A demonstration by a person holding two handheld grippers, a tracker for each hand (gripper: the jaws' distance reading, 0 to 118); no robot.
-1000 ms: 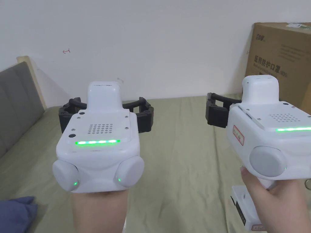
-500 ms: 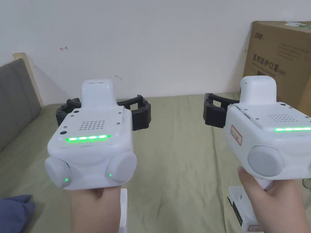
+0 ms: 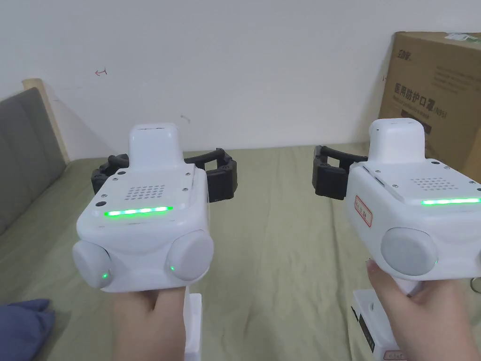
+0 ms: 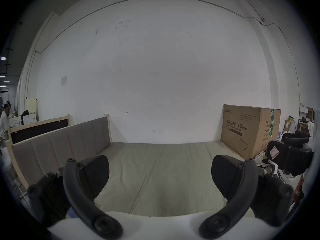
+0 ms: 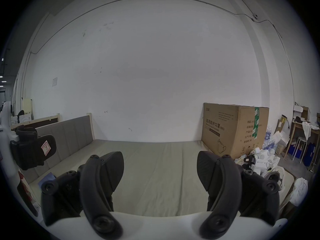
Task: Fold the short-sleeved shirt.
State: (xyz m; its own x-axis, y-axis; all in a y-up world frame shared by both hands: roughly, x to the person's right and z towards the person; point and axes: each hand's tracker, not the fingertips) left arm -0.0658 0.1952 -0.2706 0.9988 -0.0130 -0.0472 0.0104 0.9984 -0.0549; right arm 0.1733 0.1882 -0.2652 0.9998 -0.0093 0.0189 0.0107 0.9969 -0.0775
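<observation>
A bunched blue cloth (image 3: pixel 21 329) lies on the olive-green bed sheet (image 3: pixel 282 244) at the lower left of the head view, and also shows in the right gripper view (image 5: pixel 47 178). Its shape as a garment cannot be made out. Both white grippers are held in hands up over the bed, side by side and pointing at the wall. The left gripper (image 3: pixel 162 167) (image 4: pixel 160 172) is open, with nothing between its black jaws. The right gripper (image 3: pixel 397 155) (image 5: pixel 161 169) is open too and holds nothing. Neither touches the cloth.
A large cardboard box (image 3: pixel 437 94) stands on the bed's far right corner against the white wall. A grey padded headboard (image 3: pixel 23 150) runs along the left side. White devices and clutter (image 5: pixel 263 159) lie right of the box.
The left gripper has drifted slightly left and toward me. The right gripper has barely moved. Both have stayed open.
</observation>
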